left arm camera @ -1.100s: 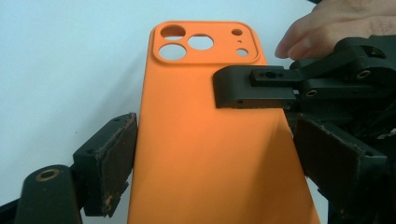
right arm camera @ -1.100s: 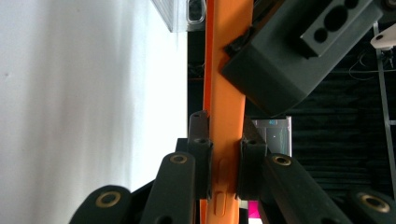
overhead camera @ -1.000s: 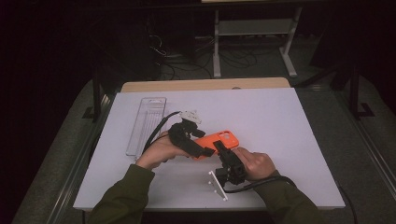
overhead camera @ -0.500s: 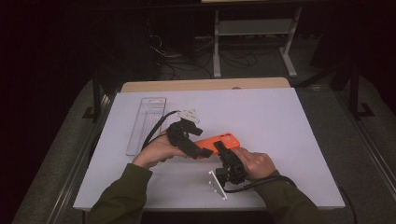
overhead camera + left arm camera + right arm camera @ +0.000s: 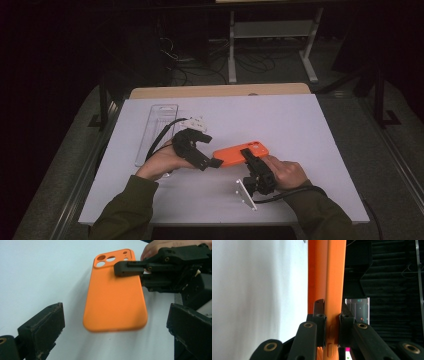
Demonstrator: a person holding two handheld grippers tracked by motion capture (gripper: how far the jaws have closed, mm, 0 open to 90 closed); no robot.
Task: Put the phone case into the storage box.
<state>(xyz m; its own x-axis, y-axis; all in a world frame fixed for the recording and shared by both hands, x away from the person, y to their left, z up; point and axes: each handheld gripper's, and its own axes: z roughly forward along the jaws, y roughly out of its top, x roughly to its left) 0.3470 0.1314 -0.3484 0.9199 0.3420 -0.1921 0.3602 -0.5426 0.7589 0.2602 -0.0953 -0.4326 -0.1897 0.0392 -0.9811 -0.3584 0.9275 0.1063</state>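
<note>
An orange phone case (image 5: 239, 153) is held just above the white table top (image 5: 300, 125), its camera holes at the far end. My right gripper (image 5: 248, 154) is shut on its long edge near those holes; in the right gripper view the jaws (image 5: 332, 312) pinch the orange rim (image 5: 327, 272). My left gripper (image 5: 209, 151) faces the case's plain end. Its jaws have just been opening and now stand wide, one on each side of the case (image 5: 115, 295), touching nothing. The right gripper (image 5: 127, 267) also shows clamped on the case in the left gripper view.
A clear plastic package (image 5: 155, 131) lies at the left of the table, with a small white part (image 5: 196, 122) beside it. A white bracket (image 5: 245, 192) sits near the front edge by my right hand. Beyond the table are a dark floor, cables and a metal stand.
The left gripper's jaws have spread a little wider around the case's end. Both hands and the case have stayed in place.
</note>
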